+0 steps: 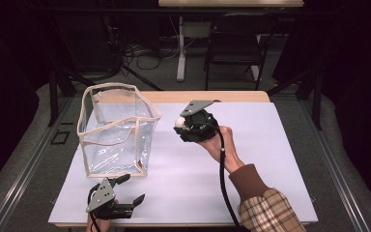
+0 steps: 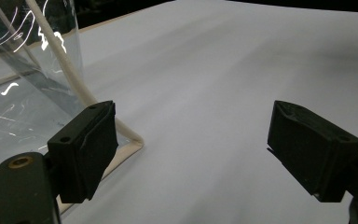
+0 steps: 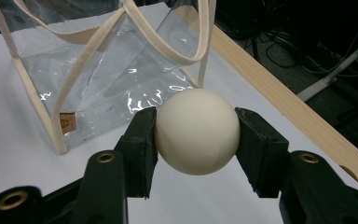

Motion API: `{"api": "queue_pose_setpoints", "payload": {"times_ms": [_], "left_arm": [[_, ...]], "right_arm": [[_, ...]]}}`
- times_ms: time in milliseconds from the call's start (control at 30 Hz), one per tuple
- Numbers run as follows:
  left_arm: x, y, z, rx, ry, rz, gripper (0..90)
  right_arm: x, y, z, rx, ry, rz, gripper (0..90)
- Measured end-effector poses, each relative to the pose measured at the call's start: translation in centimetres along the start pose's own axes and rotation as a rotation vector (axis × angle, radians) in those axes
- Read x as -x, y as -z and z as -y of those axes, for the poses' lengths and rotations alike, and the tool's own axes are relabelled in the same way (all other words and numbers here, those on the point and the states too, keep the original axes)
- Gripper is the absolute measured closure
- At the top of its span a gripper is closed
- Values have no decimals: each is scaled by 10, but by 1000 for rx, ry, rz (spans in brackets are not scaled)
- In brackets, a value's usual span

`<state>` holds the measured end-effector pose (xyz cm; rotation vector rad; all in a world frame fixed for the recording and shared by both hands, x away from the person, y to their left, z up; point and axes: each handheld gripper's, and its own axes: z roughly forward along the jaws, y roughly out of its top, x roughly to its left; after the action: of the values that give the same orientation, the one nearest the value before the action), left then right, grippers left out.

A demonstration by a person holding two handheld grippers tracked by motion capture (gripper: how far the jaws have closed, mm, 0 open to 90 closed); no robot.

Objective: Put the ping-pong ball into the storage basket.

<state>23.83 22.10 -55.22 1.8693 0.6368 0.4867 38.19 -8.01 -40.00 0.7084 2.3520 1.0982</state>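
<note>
above the counter (image 1: 251, 145), beside the clear bag (image 1: 116, 128), the right hand-held gripper (image 3: 197, 133) is clamped on a cream ball (image 3: 197, 131); the left hand-held gripper (image 2: 193, 149), seemingly resting low near the bag's corner, has its jaws apart.

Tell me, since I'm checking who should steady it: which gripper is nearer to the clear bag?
Left. The left gripper sits open just in front of the clear bag, one jaw beside its bottom corner. The right gripper, shut on the white ball, is raised off to the bag's right side.
</note>
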Motion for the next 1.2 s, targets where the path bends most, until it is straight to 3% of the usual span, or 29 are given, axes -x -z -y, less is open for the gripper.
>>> {"api": "queue_pose_setpoints", "payload": {"times_ms": [1200], "left_arm": [[0,-1,1,6,2,0,161]], "right_arm": [[2,-12,-23,1,8,-6,509]]}}
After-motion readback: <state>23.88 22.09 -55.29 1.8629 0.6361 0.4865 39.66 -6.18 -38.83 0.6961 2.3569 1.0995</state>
